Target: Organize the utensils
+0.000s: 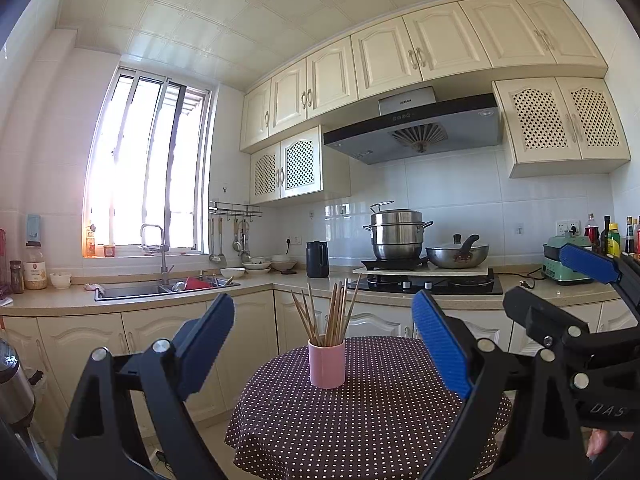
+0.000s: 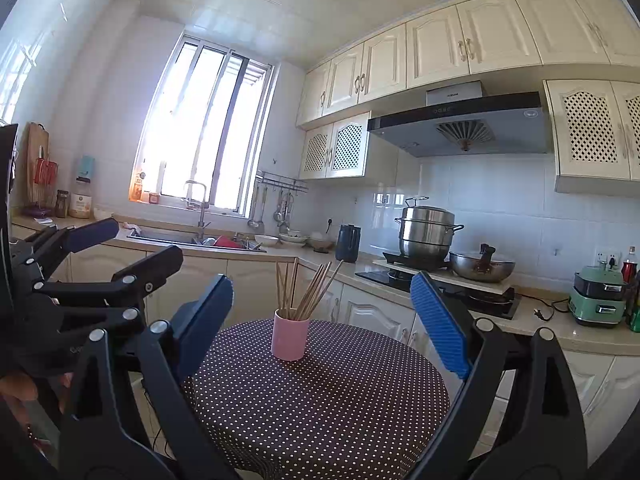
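Pink cup of chopsticks stands upright mid-table. Left gripper and right gripper both spread wide, empty, short of cup. Risk: a careless approach could tip the cup, scattering the chopsticks.

"DAS" in pale letters on right claw body, rest cut off

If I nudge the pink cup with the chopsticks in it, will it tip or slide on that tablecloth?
The pink cup looks tall and narrow, and the chopsticks stand well above its rim, so a push near the top would probably tip it. The dotted tablecloth is fabric, so the base may drag or bunch it rather than slide. The loose, splayed chopsticks would likely shift.
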Motion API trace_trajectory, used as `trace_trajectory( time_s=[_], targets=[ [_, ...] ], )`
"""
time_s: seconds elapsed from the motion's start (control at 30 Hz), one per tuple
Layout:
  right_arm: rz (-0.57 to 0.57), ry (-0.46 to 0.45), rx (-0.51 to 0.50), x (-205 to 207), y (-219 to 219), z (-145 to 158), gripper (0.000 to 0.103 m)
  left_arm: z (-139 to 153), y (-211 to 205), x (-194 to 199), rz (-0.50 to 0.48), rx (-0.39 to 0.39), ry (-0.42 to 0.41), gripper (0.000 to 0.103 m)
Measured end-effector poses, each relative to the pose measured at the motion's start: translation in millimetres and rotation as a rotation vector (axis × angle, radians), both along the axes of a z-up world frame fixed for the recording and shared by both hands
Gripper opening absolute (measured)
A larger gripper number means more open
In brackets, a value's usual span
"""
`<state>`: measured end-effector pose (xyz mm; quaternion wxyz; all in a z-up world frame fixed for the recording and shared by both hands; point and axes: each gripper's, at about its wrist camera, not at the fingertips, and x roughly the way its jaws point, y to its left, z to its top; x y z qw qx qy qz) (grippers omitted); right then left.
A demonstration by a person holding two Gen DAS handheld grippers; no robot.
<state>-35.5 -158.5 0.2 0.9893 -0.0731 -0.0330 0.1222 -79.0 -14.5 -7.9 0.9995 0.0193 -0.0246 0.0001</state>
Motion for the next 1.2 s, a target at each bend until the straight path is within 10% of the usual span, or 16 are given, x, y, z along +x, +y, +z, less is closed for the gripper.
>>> trace_trajectory(
  time_s=[1.2],
  targets=[
    [0.001, 0.014, -0.004, 4.4, -1.6, -5.0, 0.089, -3.0, 8.5, 2.0, -0.002, 0.003, 0.012, 0.089]
  ],
)
